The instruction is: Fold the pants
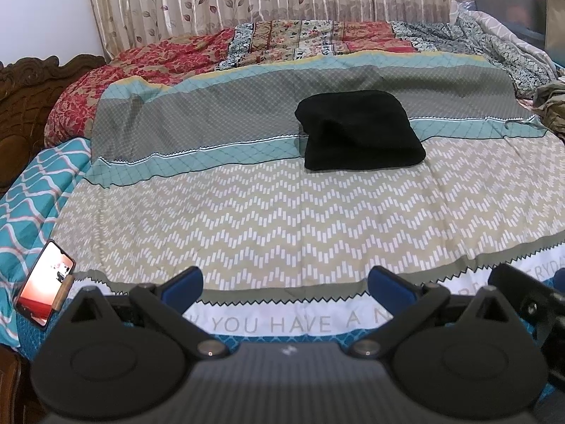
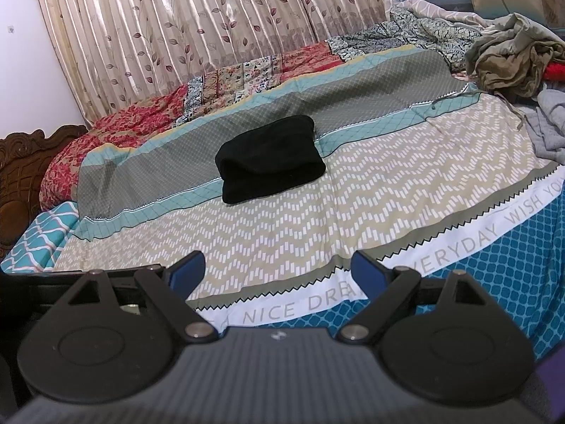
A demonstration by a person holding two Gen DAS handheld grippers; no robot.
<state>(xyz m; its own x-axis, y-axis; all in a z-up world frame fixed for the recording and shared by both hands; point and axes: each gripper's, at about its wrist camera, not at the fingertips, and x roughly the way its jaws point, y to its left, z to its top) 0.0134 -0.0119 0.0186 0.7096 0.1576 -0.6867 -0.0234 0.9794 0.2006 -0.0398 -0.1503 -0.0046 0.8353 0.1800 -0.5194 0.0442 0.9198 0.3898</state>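
Observation:
The black pants point(image 1: 358, 130) lie folded into a thick compact bundle in the middle of the bed, on the patterned bedspread point(image 1: 282, 222). They also show in the right wrist view point(image 2: 268, 157). My left gripper point(image 1: 284, 284) is open and empty, held back over the bed's near edge, well short of the pants. My right gripper point(image 2: 277, 270) is open and empty too, also over the near edge and apart from the pants.
A phone point(image 1: 46, 284) with a lit screen leans at the bed's left edge. A pile of loose clothes point(image 2: 515, 60) lies at the right, with a grey garment point(image 2: 551, 127) below it. A carved wooden headboard point(image 2: 28, 162) stands left; curtains point(image 2: 197, 35) hang behind.

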